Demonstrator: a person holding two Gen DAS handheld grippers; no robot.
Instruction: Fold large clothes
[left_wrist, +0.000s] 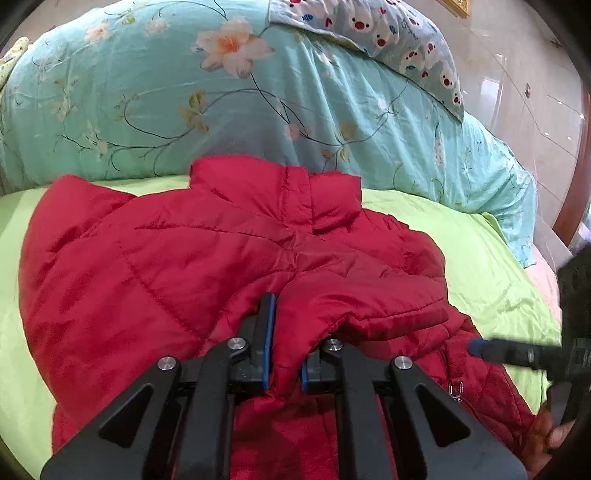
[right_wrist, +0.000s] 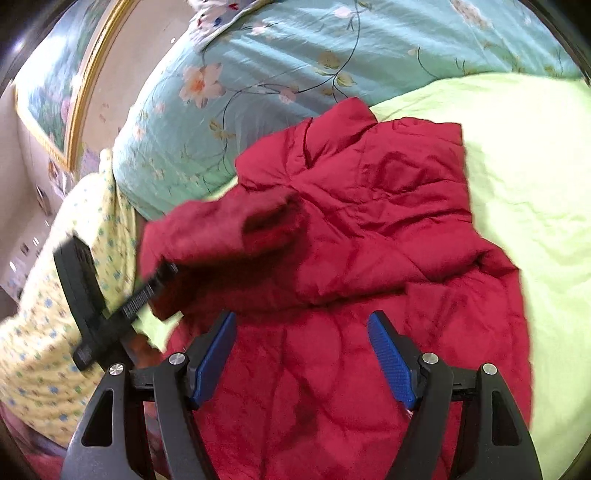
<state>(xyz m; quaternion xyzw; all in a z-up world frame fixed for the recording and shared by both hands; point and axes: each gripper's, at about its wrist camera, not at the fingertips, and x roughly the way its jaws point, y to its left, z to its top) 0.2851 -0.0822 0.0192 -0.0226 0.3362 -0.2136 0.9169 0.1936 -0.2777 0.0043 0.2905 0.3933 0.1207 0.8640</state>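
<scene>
A red quilted jacket (left_wrist: 155, 258) lies on a lime green bedsheet (left_wrist: 480, 251), collar toward the far side. My left gripper (left_wrist: 286, 332) is shut on the jacket's red sleeve (left_wrist: 354, 295), holding it folded over the body. It also shows in the right wrist view (right_wrist: 162, 277), blurred, gripping the sleeve (right_wrist: 229, 229). My right gripper (right_wrist: 301, 350) is open and empty, hovering just above the lower part of the jacket (right_wrist: 317, 387). Its finger shows at the right edge of the left wrist view (left_wrist: 517, 352).
A bulky turquoise floral quilt (left_wrist: 166, 96) is piled behind the jacket. A blue pillow (left_wrist: 399, 40) with white animal print lies on top. A yellow flowered blanket (right_wrist: 55, 350) hangs at the bed's left side. A framed picture (right_wrist: 55, 92) hangs on the wall.
</scene>
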